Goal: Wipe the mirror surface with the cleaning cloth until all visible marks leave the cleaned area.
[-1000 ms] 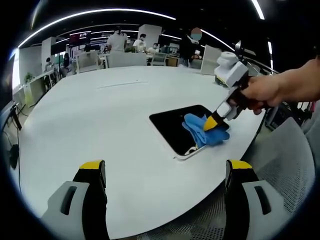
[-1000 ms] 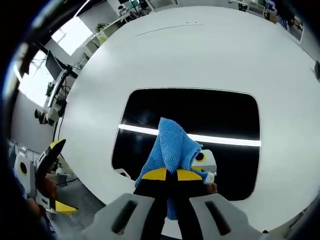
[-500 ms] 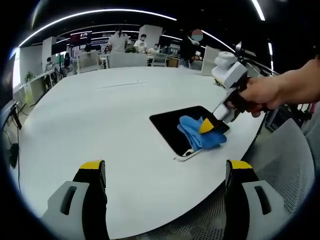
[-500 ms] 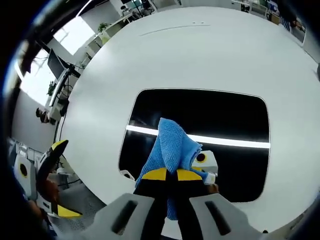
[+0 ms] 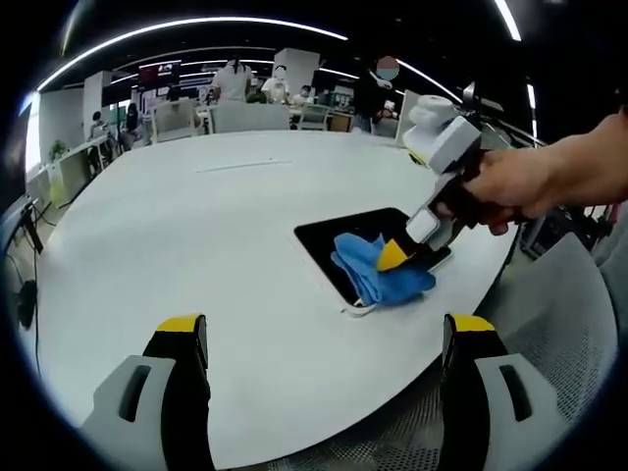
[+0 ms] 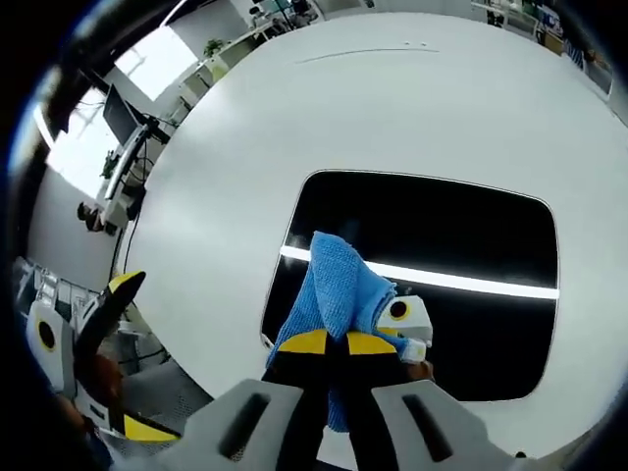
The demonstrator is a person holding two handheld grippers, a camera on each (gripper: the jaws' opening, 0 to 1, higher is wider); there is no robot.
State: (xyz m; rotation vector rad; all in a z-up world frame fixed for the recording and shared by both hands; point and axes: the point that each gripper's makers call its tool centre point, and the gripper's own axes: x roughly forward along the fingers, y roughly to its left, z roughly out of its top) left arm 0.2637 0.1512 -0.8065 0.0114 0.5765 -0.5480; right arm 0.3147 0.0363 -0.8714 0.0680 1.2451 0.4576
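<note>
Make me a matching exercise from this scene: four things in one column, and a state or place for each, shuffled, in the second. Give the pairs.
Things:
1. cleaning cloth
2. mirror
3. left gripper
4. table

States or places:
A. white, round-edged, bearing the mirror
B. blue, pinched between the jaws of the right gripper
C. jaws wide apart, holding nothing
D. dark, flat on the table, reflecting a strip of light

Pairs: 1-B, 2-D, 3-C, 4-A
</note>
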